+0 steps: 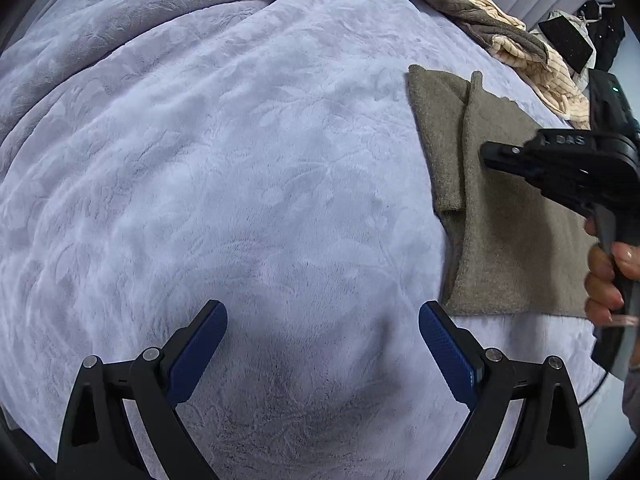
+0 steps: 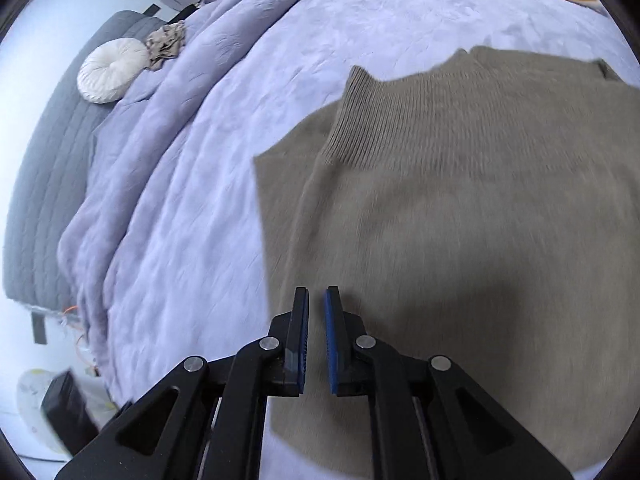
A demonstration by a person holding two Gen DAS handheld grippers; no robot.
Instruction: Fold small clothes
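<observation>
A taupe knit garment (image 1: 516,248) lies flat on the lavender bedspread (image 1: 240,160), at the right in the left wrist view. One sleeve (image 1: 438,140) is folded lengthwise along its left side. My left gripper (image 1: 322,308) stands wide open over bare bedspread just left of the garment's near corner, with nothing between its fingers. My right gripper (image 1: 492,158), held by a hand (image 1: 604,280), hovers above the garment. In the right wrist view the garment (image 2: 460,208) fills the right half, its ribbed cuff (image 2: 356,120) pointing away. There the right gripper (image 2: 317,290) is shut and empty over the garment's left part.
A heap of beige and grey clothes (image 1: 500,36) lies at the bed's far right edge. A thick roll of lavender blanket (image 2: 132,200) runs along the bed's left side. Beyond it are a round white cushion (image 2: 110,70), a crumpled beige cloth (image 2: 166,46) and a grey padded surface (image 2: 48,160).
</observation>
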